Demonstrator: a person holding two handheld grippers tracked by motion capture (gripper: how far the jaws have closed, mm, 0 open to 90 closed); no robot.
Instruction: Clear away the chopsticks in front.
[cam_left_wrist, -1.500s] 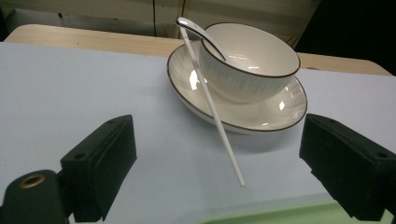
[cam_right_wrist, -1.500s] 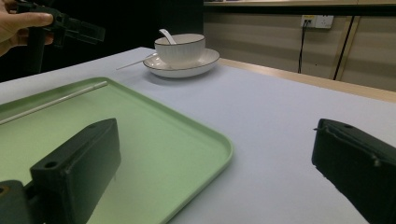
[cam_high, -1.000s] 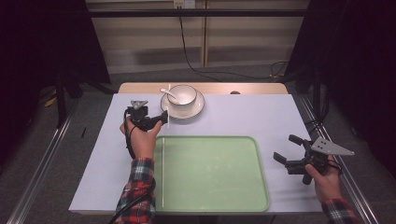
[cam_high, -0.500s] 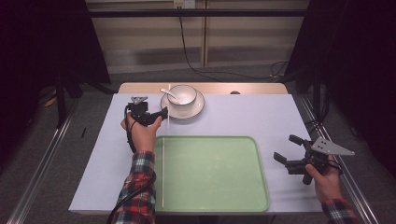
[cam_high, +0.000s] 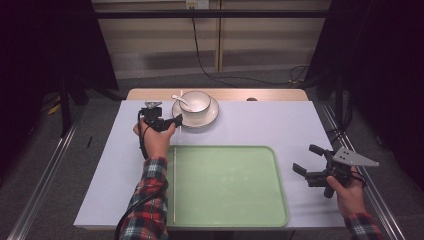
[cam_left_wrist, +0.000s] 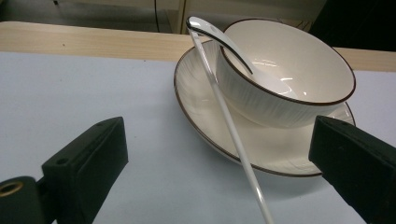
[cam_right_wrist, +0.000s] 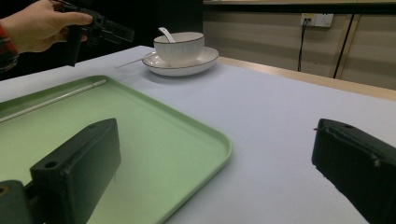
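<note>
Two grippers on the table, you hold one in each hand. Starting at the left of the high view: your left gripper (cam_high: 172, 122) sits just beside the saucer's (cam_high: 212, 116) near-left edge, claw spread wide and just been opening further, nothing pinched. In the left gripper view a thin white chopstick (cam_left_wrist: 229, 123) runs between the two jaws; it leans up on the saucer's rim and rises toward the bowl's (cam_left_wrist: 299, 70) lip, with neither jaw touching it.

The white bowl with a dark rim stands on the saucer at the far edge of the grey-white table cover (cam_high: 260, 120). A white spoon (cam_high: 180, 99) rests in the bowl, handle sticking out over the rim toward the left.

Next right: a second white chopstick (cam_high: 174, 185) lies along the left rim of the green tray (cam_high: 230, 185), running near to far. The tray sits at the near middle of the table, well apart from the saucer.

Far right: your right gripper (cam_high: 308, 161) hovers off the tray's right edge, near the table's right side, claw spread, nothing between the jaws. In the right gripper view its jaws point across the tray corner toward the bowl (cam_right_wrist: 179, 45) and saucer, and your left hand (cam_right_wrist: 39, 25) with its gripper shows at the top left.
</note>
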